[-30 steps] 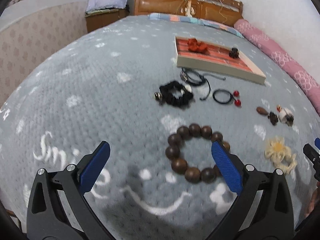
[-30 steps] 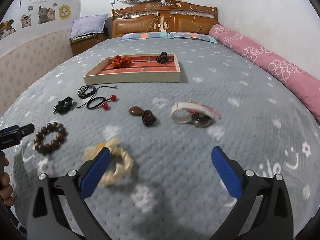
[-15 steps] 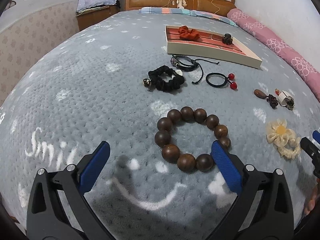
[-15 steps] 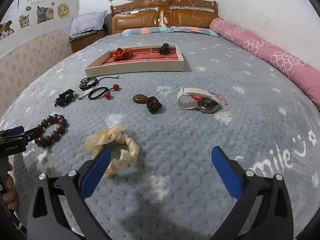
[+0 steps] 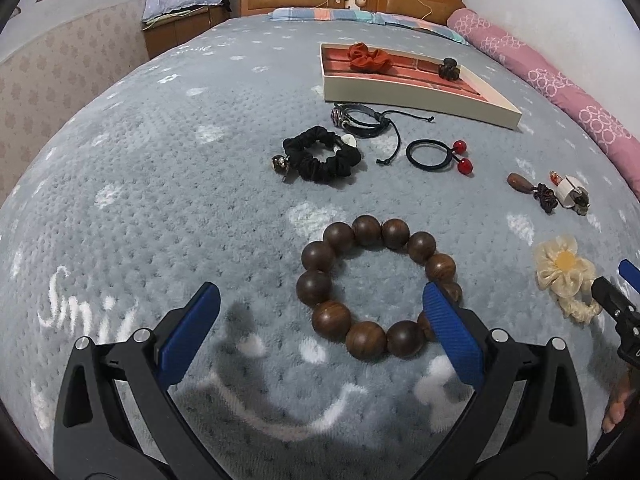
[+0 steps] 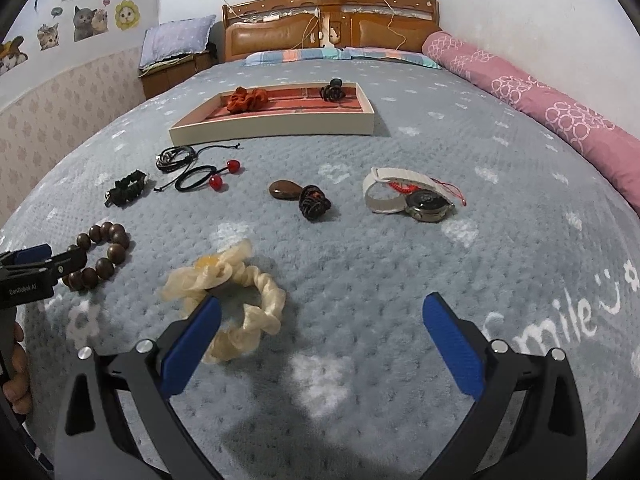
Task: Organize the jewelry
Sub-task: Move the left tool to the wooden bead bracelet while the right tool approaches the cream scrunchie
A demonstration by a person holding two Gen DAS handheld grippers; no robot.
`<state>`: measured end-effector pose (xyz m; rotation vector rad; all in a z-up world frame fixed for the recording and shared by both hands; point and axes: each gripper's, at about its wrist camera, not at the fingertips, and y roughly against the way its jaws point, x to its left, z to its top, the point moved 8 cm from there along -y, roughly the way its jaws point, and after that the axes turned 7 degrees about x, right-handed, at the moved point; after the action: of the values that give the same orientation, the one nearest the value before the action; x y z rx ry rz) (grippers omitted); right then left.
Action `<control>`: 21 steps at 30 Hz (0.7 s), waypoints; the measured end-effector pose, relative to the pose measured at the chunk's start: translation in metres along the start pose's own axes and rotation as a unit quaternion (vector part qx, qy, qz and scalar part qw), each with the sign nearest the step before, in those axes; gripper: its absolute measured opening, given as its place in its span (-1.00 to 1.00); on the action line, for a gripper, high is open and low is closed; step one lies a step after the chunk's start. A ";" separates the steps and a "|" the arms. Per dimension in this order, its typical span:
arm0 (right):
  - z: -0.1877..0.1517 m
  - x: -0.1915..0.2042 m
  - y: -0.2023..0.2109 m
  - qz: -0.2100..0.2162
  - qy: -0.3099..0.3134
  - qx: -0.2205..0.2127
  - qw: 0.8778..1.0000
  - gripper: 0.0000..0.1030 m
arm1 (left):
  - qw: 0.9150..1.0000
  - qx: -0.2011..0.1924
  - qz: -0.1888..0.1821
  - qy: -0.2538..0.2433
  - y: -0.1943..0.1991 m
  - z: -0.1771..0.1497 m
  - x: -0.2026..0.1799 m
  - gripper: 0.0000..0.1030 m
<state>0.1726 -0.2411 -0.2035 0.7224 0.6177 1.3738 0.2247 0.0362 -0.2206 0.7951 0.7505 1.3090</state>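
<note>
A brown wooden bead bracelet [image 5: 376,288] lies on the grey bedspread, just ahead of my open left gripper [image 5: 320,332], whose right finger overlaps its right side. A cream flower scrunchie [image 6: 232,292] lies in front of my open right gripper [image 6: 320,336], with the left finger over its near edge. Farther back sit a black scrunchie [image 5: 320,158], a black cord bracelet [image 5: 360,120], a black hair tie with red beads [image 5: 436,156], a brown pendant [image 6: 304,196] and a white-strap watch [image 6: 408,196]. The cream tray [image 6: 272,126] holds a red scrunchie [image 6: 248,99] and a dark clip [image 6: 333,91].
A pink bolster [image 6: 540,108] runs along the bed's right side. A wooden headboard [image 6: 332,28] and pillows [image 6: 340,56] close the far end. A nightstand with a folded cushion [image 6: 176,46] stands at the back left. A hand [image 6: 16,376] holds the other gripper at the left edge.
Both grippers have moved forward and lower towards the bedspread. The bead bracelet now sits closer to my left fingers and the cream scrunchie closer to my right ones. Both stay open.
</note>
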 end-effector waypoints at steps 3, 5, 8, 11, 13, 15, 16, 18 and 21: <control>-0.001 0.004 -0.003 0.002 0.006 0.005 1.000 0.90 | 1.000 0.006 0.004 -0.002 -0.005 0.002 0.000 0.88; -0.001 0.006 -0.006 0.000 0.011 0.010 1.000 0.89 | 1.000 0.011 0.003 -0.003 -0.008 0.002 0.000 0.86; -0.002 0.006 -0.008 0.001 0.011 0.015 1.000 0.78 | 1.000 0.018 -0.002 -0.004 -0.013 0.003 -0.001 0.77; -0.005 0.007 -0.015 0.009 0.007 0.032 0.999 0.59 | 1.000 0.021 -0.001 -0.007 -0.016 0.004 -0.002 0.75; -0.007 0.007 -0.021 0.018 0.002 0.044 0.999 0.51 | 1.000 0.023 -0.004 -0.010 -0.018 0.006 -0.004 0.72; -0.007 0.007 -0.022 0.018 -0.001 0.044 0.999 0.51 | 1.000 0.025 -0.006 -0.009 -0.020 0.007 -0.004 0.71; -0.007 0.007 -0.022 0.017 0.000 0.043 0.999 0.49 | 1.000 0.026 -0.008 -0.008 -0.021 0.007 -0.004 0.71; -0.008 0.008 -0.022 0.017 0.001 0.043 0.999 0.41 | 1.000 0.027 -0.010 -0.008 -0.022 0.007 -0.005 0.71; -0.008 0.009 -0.023 0.021 0.001 0.042 0.999 0.23 | 0.999 0.029 -0.010 -0.012 -0.024 0.008 -0.007 0.70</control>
<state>0.1826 -0.2324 -0.2260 0.8054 0.6685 1.3937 0.2437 0.0266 -0.2362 0.8472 0.7791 1.2629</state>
